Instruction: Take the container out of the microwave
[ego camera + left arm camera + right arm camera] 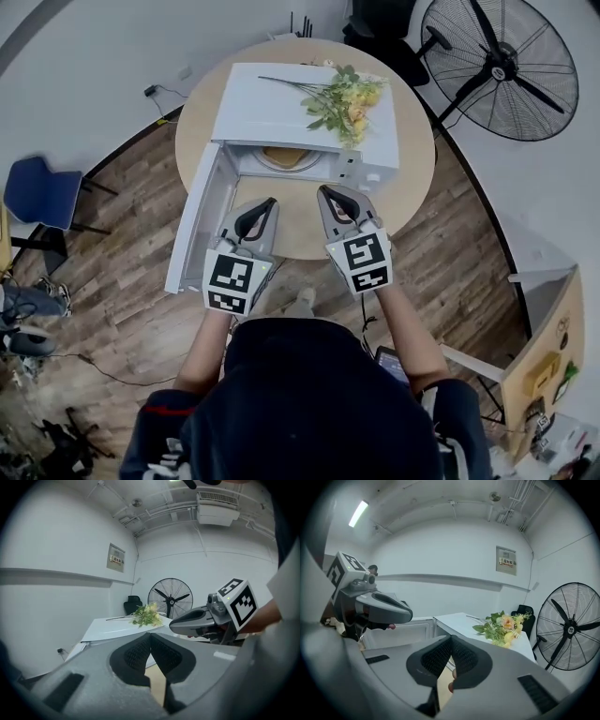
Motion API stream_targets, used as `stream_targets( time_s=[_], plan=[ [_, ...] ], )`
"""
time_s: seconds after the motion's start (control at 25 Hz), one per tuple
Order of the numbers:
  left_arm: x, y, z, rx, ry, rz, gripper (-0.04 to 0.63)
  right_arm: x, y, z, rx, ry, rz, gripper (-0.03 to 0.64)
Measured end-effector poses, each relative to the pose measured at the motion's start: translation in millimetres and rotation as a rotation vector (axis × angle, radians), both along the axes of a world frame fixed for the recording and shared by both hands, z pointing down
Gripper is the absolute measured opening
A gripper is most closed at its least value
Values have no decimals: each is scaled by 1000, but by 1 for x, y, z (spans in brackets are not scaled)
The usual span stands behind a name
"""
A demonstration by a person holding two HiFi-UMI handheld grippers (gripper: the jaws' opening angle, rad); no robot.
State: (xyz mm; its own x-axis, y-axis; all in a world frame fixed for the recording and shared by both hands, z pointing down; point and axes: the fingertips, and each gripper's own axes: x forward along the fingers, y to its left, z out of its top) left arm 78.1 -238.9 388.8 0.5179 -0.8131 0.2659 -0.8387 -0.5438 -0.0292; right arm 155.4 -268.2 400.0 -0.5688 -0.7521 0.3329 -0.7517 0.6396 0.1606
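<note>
A white microwave point(309, 112) stands on a round wooden table point(412, 178), its door point(192, 225) swung open to the left. Inside the cavity lies a tan, shallow container point(284, 157), only partly visible under the microwave's top. Both grippers hover side by side over the table in front of the opening, short of the container. My left gripper point(265, 204) point(150, 639) is shut, pads together with nothing between them. My right gripper point(328, 194) point(451, 644) is shut and empty too. Neither gripper view shows the container.
A bunch of yellow flowers point(342, 101) point(504, 627) lies on top of the microwave. A large black floor fan point(502, 66) point(169, 598) stands at the back right. A blue chair point(42, 192) sits on the wooden floor at the left.
</note>
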Motion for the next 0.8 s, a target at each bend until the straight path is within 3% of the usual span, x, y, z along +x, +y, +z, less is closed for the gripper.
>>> stream_targets(
  time_s=[0.48, 0.8],
  plan=[
    [-19, -3, 20, -38, -14, -118, 15, -23, -17, 31, -49, 34, -129, 8],
    [-27, -10, 27, -56, 3, -115, 14, -38, -17, 54, -101, 93, -158, 8]
  ],
)
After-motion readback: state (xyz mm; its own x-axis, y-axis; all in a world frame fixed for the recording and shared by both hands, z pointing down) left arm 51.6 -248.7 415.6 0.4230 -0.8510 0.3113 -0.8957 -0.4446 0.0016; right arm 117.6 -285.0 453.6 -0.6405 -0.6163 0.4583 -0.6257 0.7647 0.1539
